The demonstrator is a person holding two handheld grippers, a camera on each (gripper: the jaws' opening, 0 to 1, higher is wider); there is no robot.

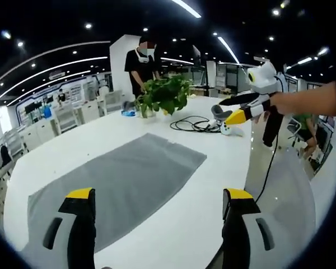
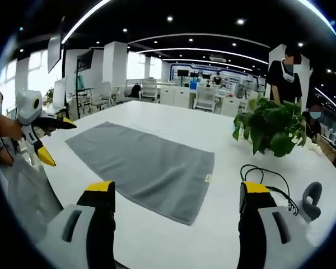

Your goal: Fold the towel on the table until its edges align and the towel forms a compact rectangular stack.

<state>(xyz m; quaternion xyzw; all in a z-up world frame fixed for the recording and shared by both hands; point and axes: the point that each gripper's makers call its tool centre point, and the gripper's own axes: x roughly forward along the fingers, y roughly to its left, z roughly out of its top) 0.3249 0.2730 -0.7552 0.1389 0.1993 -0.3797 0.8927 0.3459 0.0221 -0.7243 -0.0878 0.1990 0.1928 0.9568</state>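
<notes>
Gray towel spread flat, unfolded, ahead of left gripper and right gripper, both wide, empty, raised, likely for corner grabs.

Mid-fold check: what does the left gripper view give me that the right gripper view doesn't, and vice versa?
Left gripper view: the right hand-held gripper, jaws open, held near the edge of the white table. Right gripper view: the left hand-held gripper, jaws open, beside the grey towel, plus a small tag on the towel's edge. Shared: the towel lying flat and unfolded on the table, the plant and the black cable.
</notes>
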